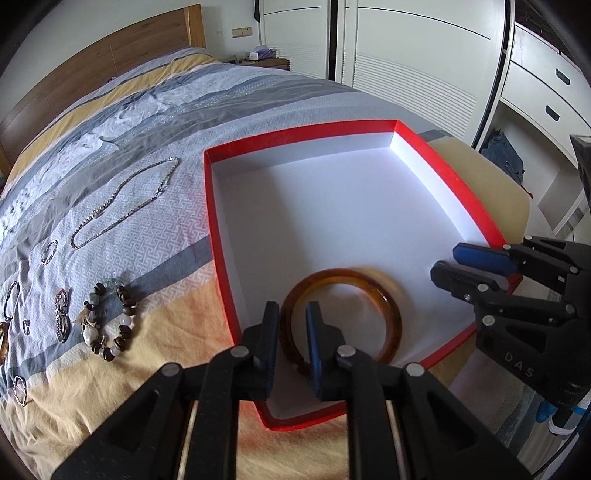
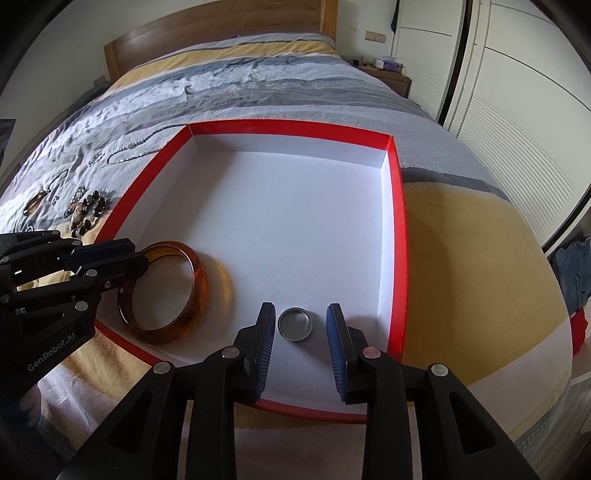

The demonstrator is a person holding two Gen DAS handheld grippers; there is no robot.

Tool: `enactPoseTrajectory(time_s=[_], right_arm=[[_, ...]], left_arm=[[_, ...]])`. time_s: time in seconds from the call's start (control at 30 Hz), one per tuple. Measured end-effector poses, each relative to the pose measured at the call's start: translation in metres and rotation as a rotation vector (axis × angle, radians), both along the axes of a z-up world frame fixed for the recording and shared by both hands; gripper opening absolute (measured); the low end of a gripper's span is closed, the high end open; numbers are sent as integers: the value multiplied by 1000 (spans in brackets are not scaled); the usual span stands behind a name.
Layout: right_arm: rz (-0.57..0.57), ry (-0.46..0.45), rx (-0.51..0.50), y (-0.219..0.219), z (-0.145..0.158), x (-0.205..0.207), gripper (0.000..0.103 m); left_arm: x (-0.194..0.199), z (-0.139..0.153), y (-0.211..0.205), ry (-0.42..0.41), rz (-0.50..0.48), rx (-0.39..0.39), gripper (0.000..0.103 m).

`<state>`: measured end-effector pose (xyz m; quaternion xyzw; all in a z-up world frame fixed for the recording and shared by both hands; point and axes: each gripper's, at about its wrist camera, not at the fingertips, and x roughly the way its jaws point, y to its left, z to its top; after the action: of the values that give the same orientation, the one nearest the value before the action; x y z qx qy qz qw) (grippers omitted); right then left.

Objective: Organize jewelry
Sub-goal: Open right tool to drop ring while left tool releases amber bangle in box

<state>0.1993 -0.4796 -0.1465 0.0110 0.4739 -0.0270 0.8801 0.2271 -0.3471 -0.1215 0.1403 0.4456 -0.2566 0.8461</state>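
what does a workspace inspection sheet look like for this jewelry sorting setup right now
surface: striped bedspread, wrinkled.
job's things: red box on the bed holds an amber bangle tilted on edge and a small silver ring lying flat; chain necklace, beaded bracelet and other small pieces lie on the bedspread beside the box.
clutter: nothing seen.
grippers: left gripper jaws straddle the bangle rim, slightly apart; right gripper jaws open around the ring, not touching.
cables: nothing seen.
surroundings: wooden headboard, white wardrobe doors.
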Motion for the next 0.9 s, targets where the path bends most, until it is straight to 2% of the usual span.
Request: enactPoseTrajectory(time_s=[0.3, 0.9], right_arm=[[-19, -16, 13, -4, 6, -7, 31], [-35, -26, 11, 0, 23, -23, 32]], left_arm=[[-4, 13, 1, -19, 3, -17, 23], [-16, 37, 10, -33, 1, -48, 23]])
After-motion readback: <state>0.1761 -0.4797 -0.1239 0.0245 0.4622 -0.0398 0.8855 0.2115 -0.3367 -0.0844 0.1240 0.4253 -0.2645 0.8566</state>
